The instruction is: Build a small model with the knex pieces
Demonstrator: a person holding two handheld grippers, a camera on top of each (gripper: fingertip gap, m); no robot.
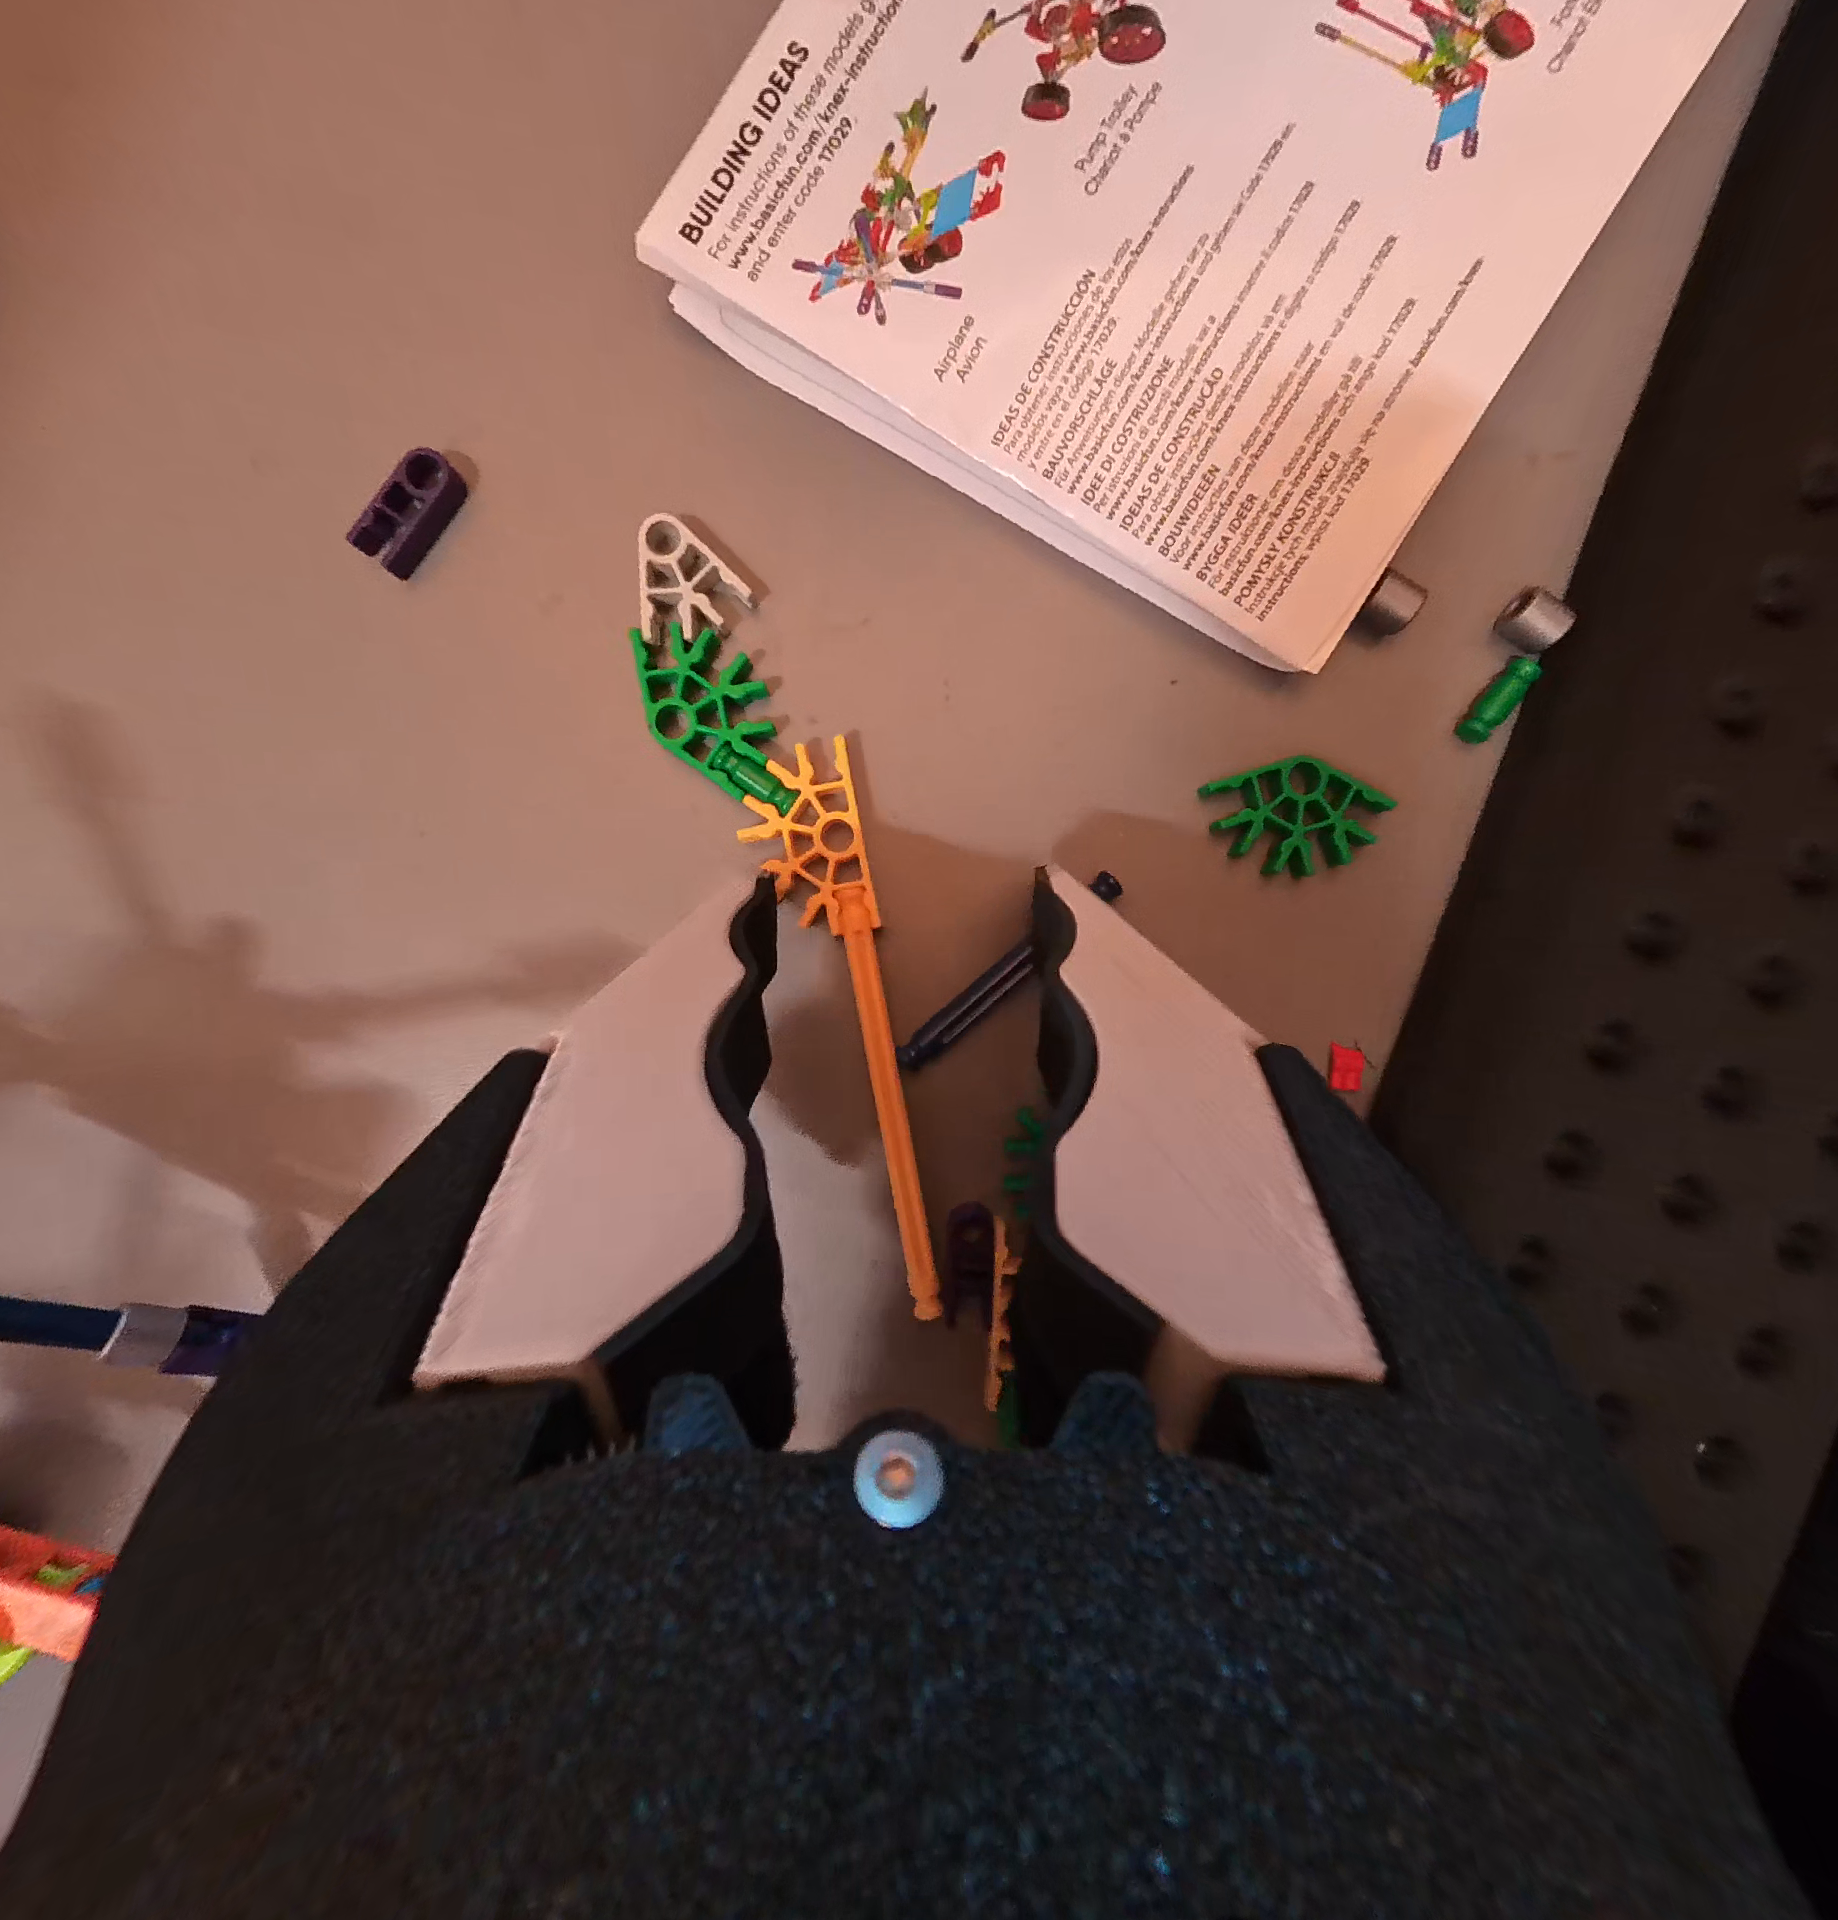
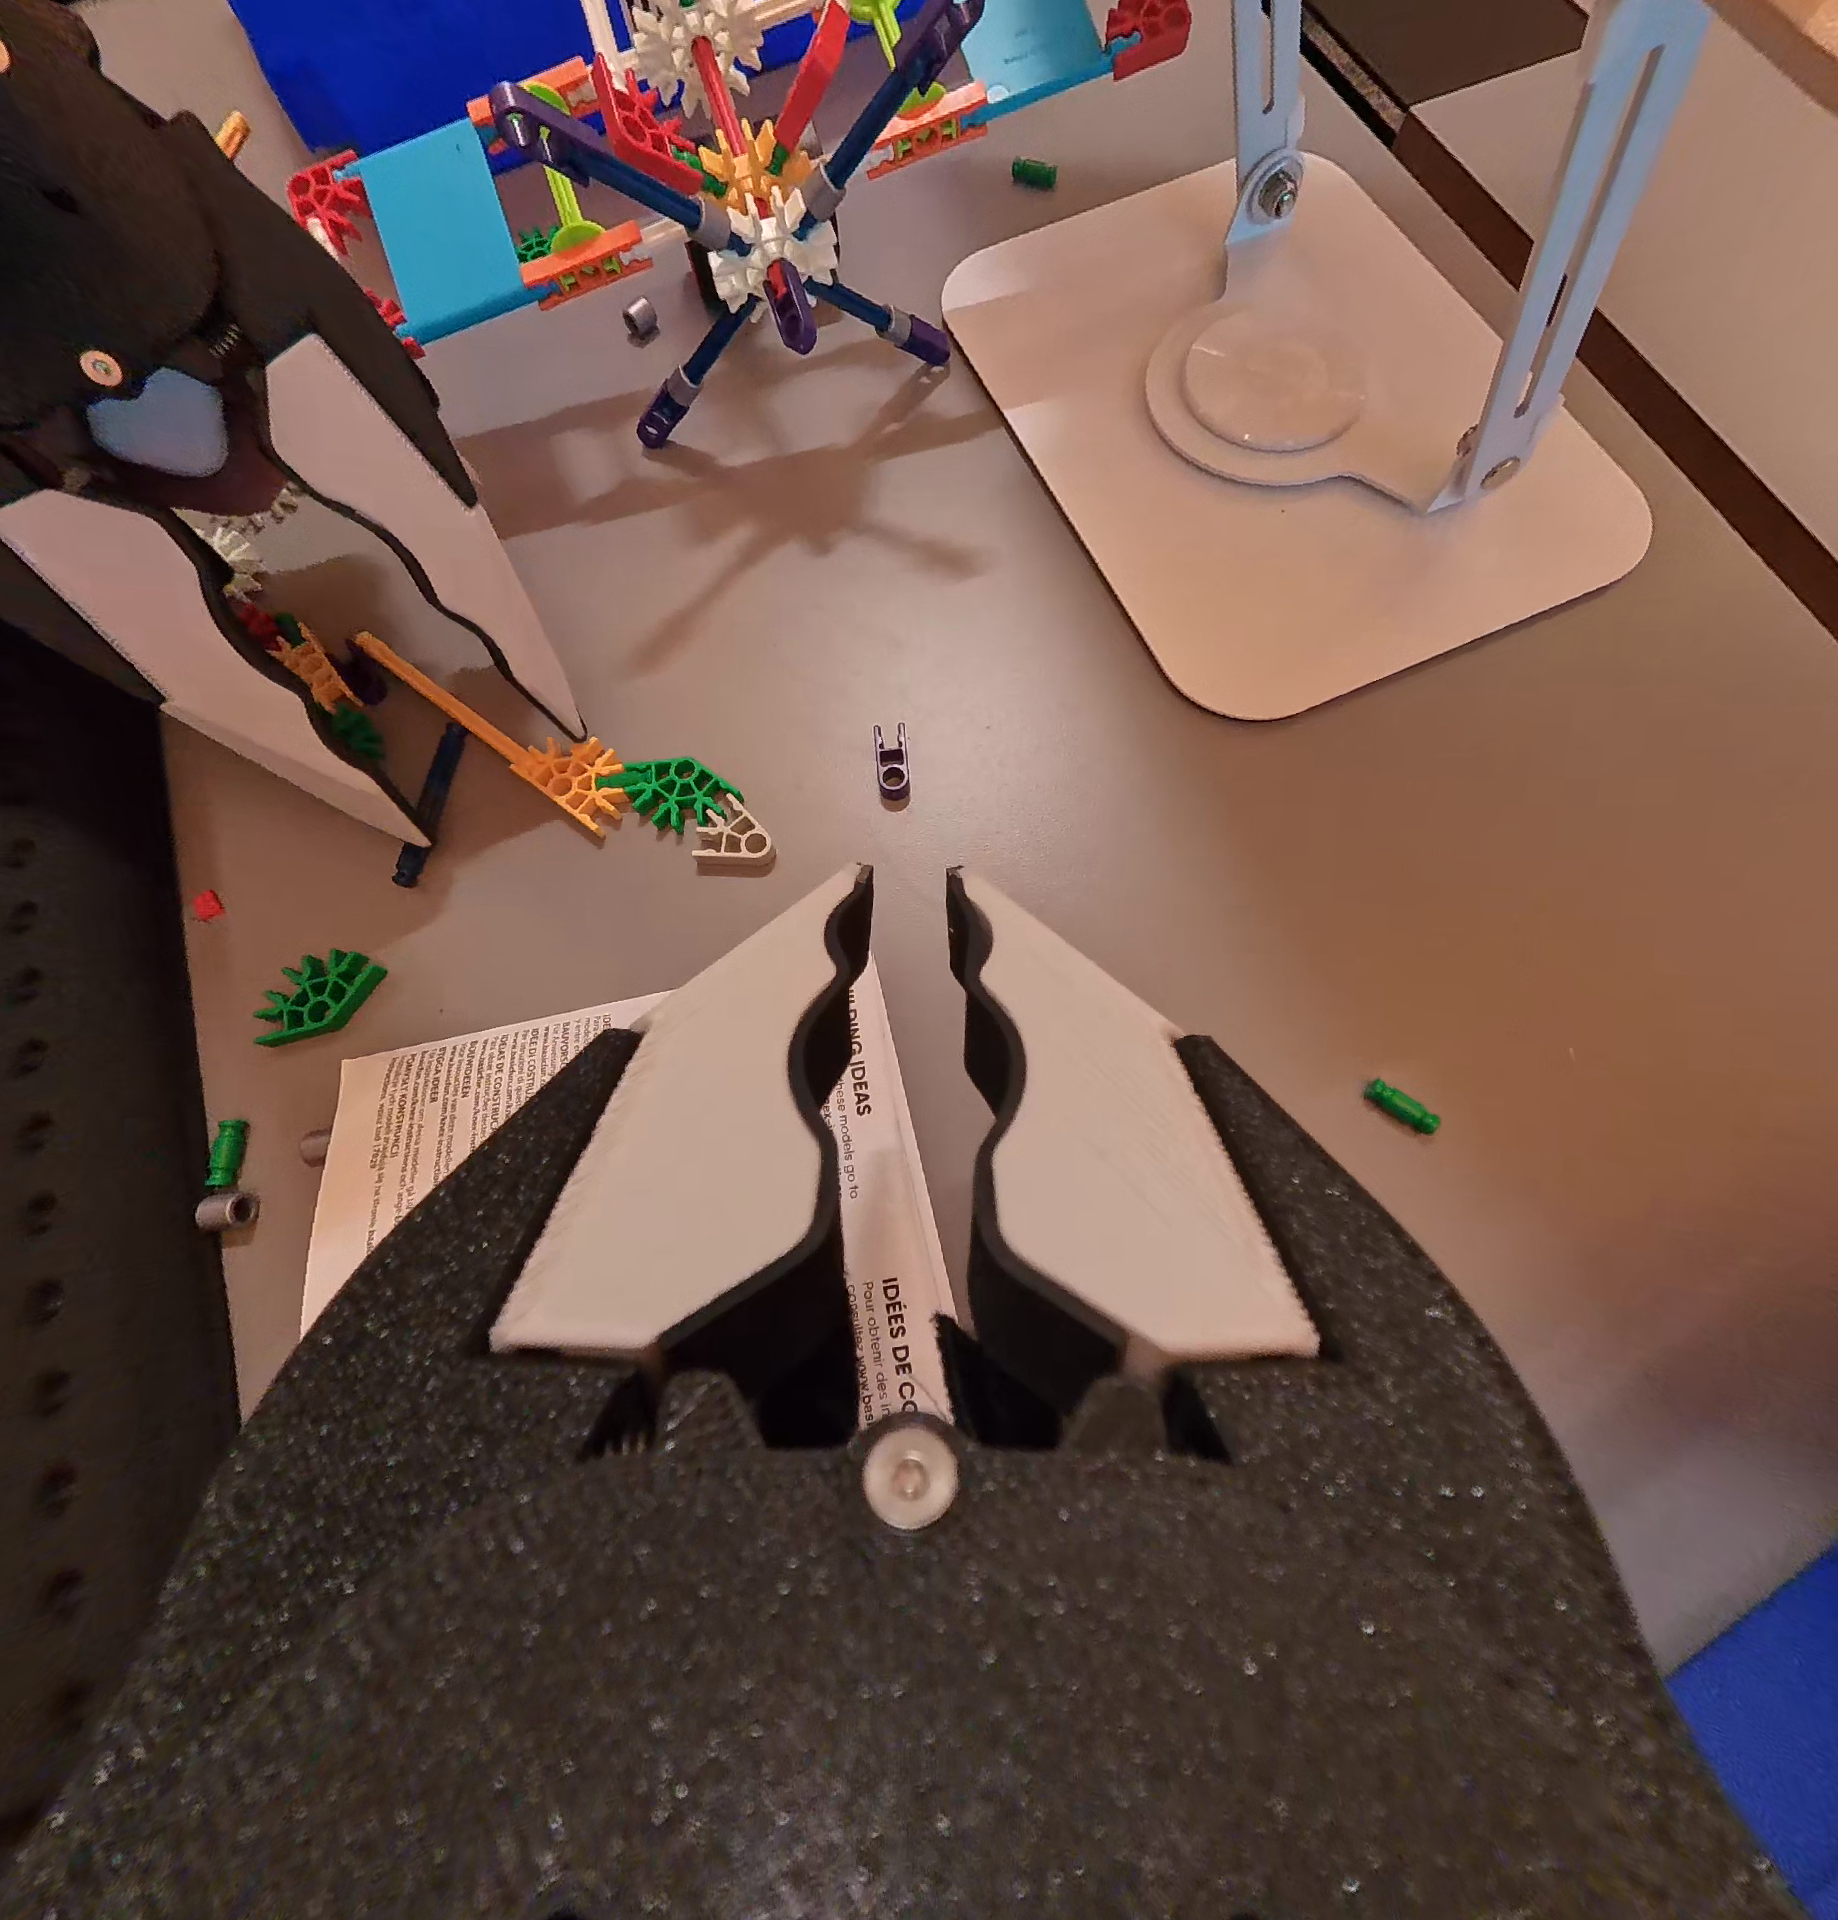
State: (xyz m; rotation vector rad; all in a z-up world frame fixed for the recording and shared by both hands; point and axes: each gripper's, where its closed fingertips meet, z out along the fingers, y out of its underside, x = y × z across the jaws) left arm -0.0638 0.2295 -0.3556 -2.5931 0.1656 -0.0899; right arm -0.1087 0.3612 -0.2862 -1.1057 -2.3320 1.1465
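Observation:
My left gripper point(image 1: 902, 881) is open and low over the table, astride an orange rod point(image 1: 889, 1091). The rod is plugged into an orange connector point(image 1: 821, 831), which a short green rod joins to a green connector point(image 1: 691, 707). A grey connector point(image 1: 681, 571) lies at the green one's far end. The jaws do not touch the rod. A dark blue rod point(image 1: 962, 1013) lies under the right finger. My right gripper point(image 2: 909, 875) is narrowly open and empty above a white booklet point(image 2: 416, 1122), with a purple clip point(image 2: 892, 764) just ahead. The left gripper point(image 2: 499, 779) shows there too.
The booklet point(image 1: 1154, 312) lies far right. A loose green connector point(image 1: 1299, 816), two grey spacers point(image 1: 1398, 603), a short green rod point(image 1: 1497, 701) and the purple clip point(image 1: 408, 511) lie around. A colourful rod-built model point(image 2: 749, 208) and a white stand base point(image 2: 1310, 447) are behind. A black perforated mat point(image 1: 1725, 935) borders the table. The grippers' ends are close to 15 centimeters from one another. To reach the green connector point(image 1: 691, 707) in a straight line is about 4 centimeters for my left fingers, about 12 centimeters for my right. My right wrist view point(image 2: 675, 787) looks at it from another angle. The purple clip point(image 2: 892, 764) is about 10 centimeters from both grippers' fingertips. Seen from the left wrist view point(image 1: 402, 489) as well.

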